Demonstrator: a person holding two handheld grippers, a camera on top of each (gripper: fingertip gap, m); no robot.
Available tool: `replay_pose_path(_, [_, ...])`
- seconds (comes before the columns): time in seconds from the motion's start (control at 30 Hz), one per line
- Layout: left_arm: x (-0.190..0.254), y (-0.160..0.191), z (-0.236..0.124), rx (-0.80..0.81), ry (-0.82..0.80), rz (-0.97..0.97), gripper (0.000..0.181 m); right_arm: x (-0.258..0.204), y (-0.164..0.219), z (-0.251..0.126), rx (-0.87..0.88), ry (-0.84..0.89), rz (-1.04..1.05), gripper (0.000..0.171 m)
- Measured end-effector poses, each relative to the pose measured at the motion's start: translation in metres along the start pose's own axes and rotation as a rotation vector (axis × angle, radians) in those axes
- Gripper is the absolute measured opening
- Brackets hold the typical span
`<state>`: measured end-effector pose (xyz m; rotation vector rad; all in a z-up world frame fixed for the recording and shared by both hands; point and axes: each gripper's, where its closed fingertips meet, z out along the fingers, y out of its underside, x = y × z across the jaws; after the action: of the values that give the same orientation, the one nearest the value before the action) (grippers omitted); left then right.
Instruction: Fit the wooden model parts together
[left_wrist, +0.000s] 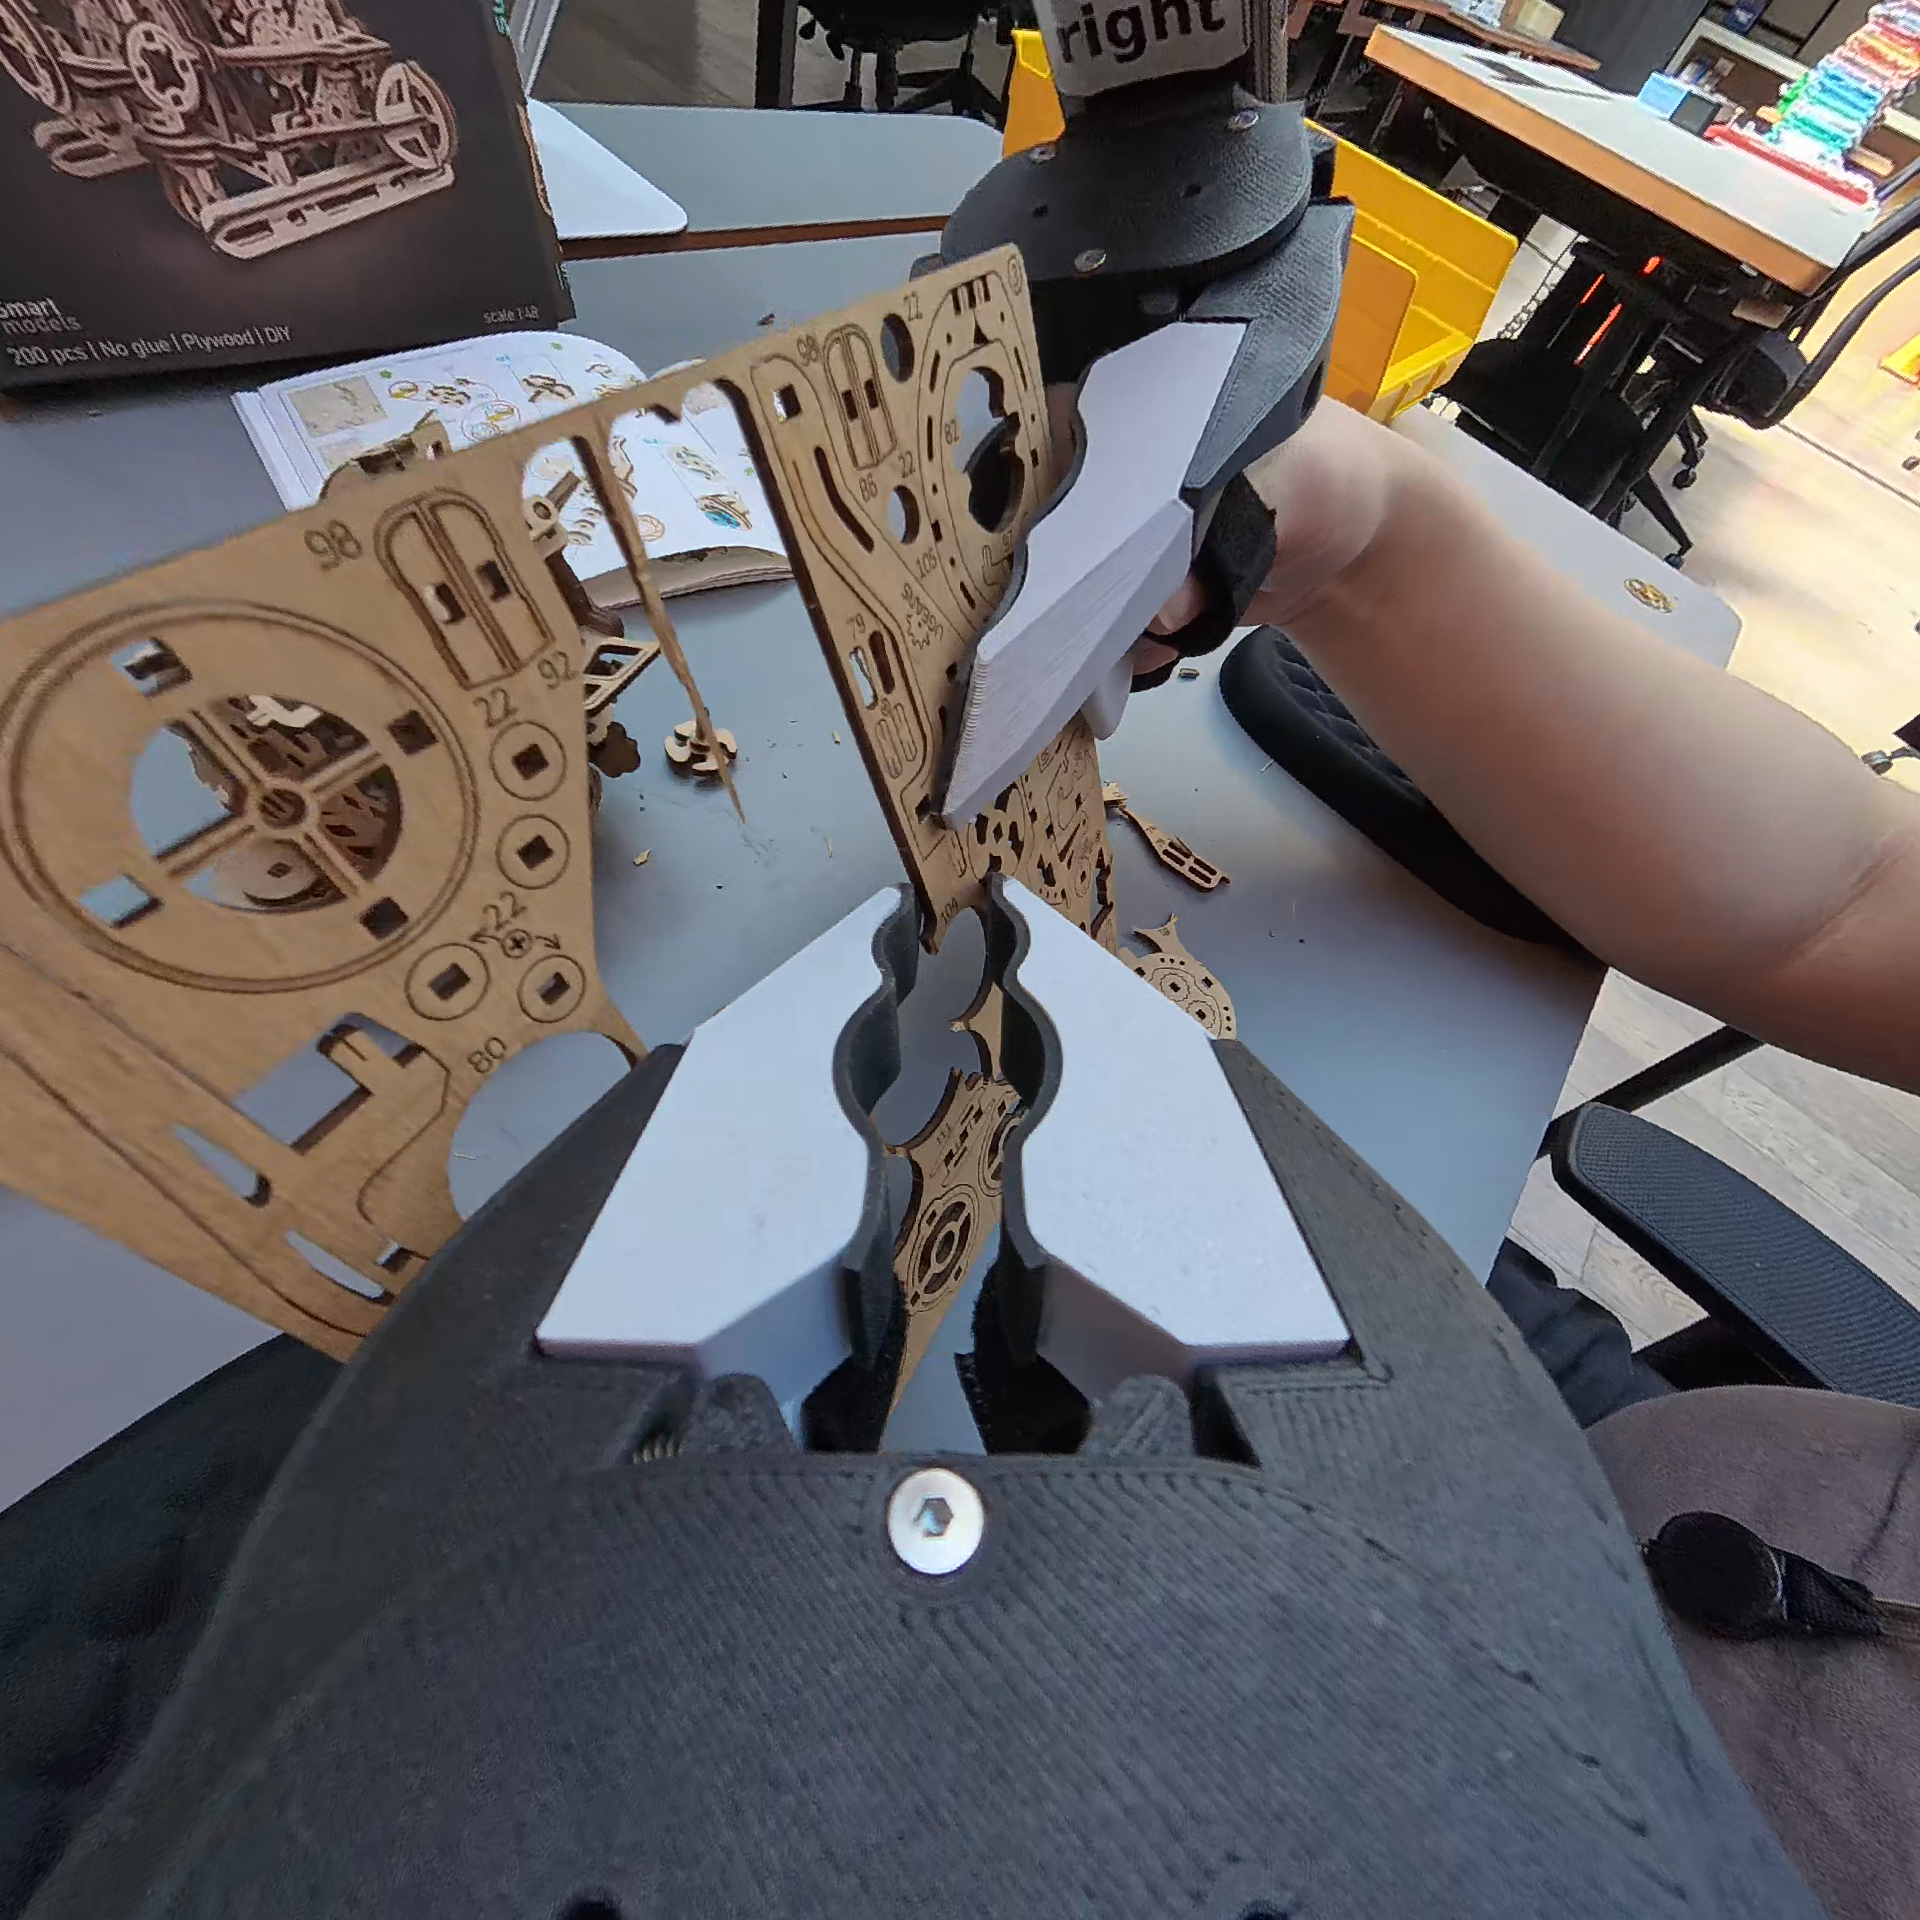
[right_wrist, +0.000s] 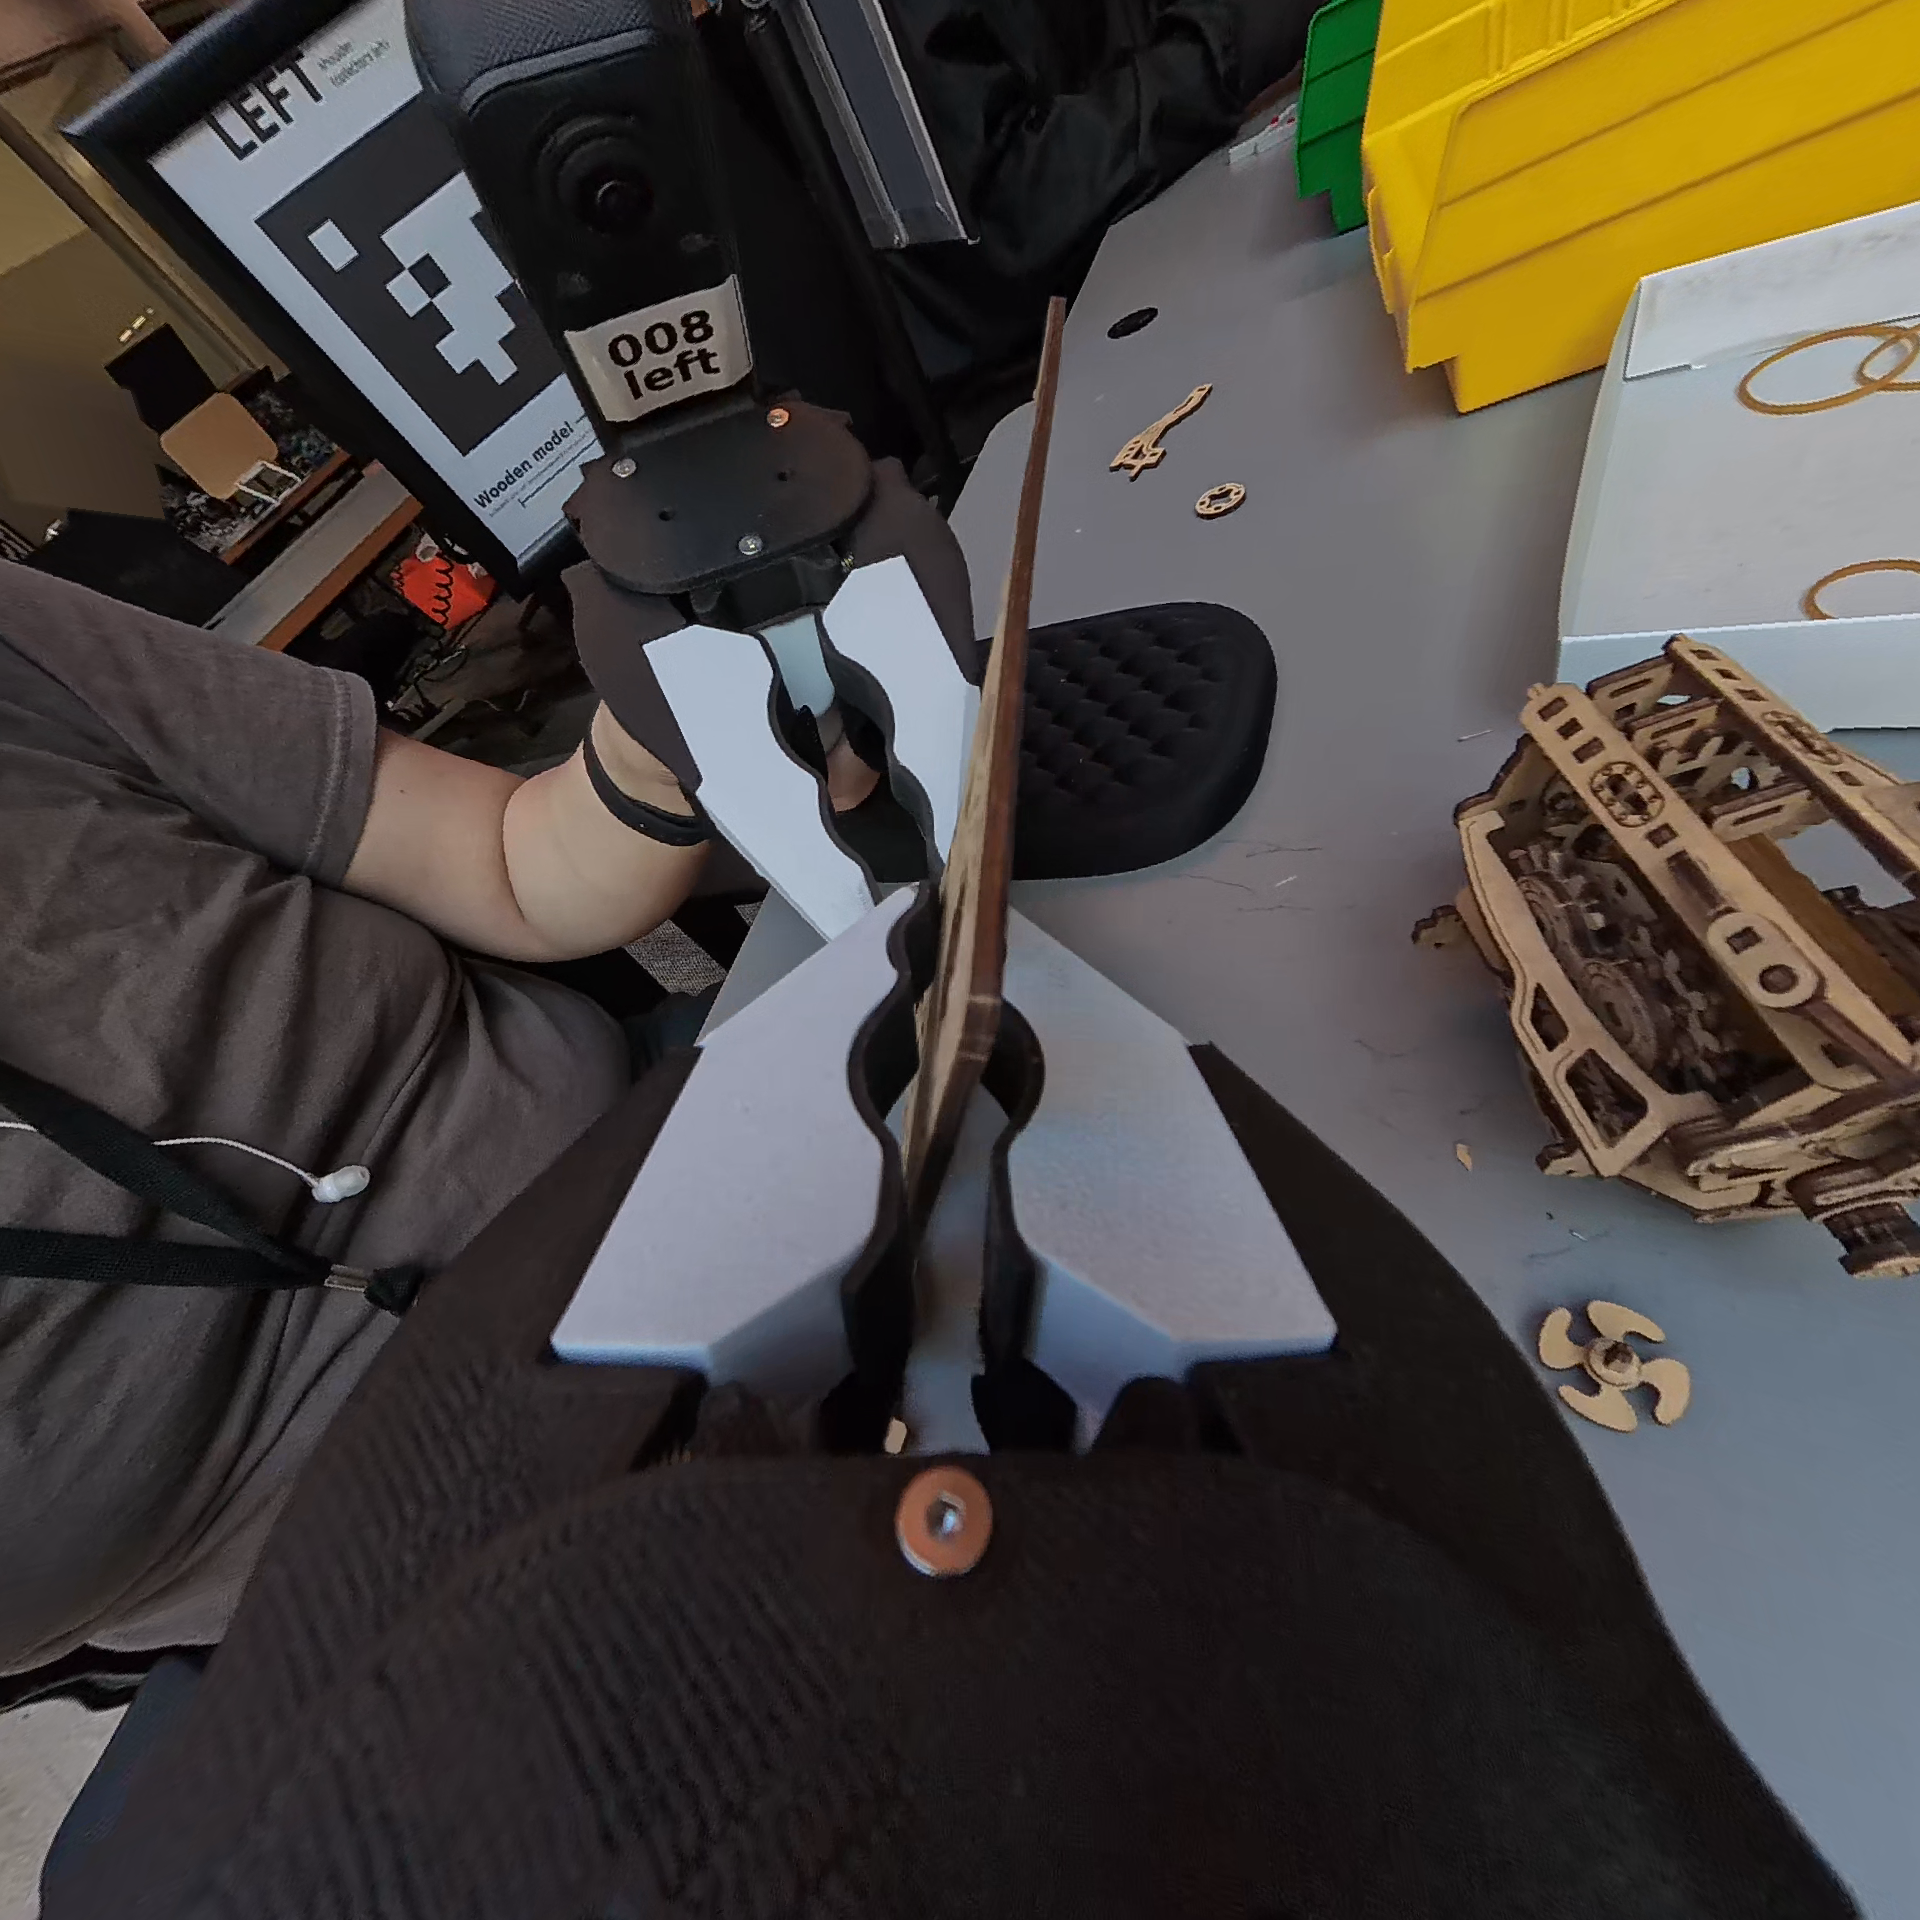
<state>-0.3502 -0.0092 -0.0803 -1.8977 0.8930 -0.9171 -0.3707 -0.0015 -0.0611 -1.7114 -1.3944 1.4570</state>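
A laser-cut plywood sheet of model parts, with several holes where parts are gone, is held upright above the grey table. My left gripper is shut on its lower end. The sheet runs slantwise between the pads. My right gripper comes from above and is shut on the same sheet, a little above the left fingertips. In the right wrist view the sheet is edge-on between my right gripper's fingers. The left gripper is just behind it. The sheet's left part looks blurred.
A partly built wooden model stands on the right, with a propeller piece near it. Behind are yellow bins and a white tray with rubber bands. A black wrist pad, the kit box, a booklet and loose offcuts lie around. My two grippers' fingertips are within a few centimetres of each other.
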Motion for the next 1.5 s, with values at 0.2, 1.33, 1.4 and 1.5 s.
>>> replay_pose_path(0.2, [-0.003,-0.001,0.001,0.006,-0.025,0.017,0.009,0.003,-0.002,0.003,0.022,-0.008,0.074,0.002])
replay_pose_path(1.33, [0.0,-0.011,-0.016,0.131,0.016,-0.032,0.006,-0.006,-0.003,0.003,0.016,-0.004,-0.046,0.002])
replay_pose_path(1.4, [0.001,-0.011,-0.015,0.132,0.031,-0.052,0.005,-0.005,-0.002,0.003,0.014,-0.001,-0.046,0.002])
replay_pose_path(1.5, [0.002,-0.01,-0.012,0.124,0.058,-0.081,0.008,-0.004,-0.001,0.002,0.01,0.002,-0.044,0.001])
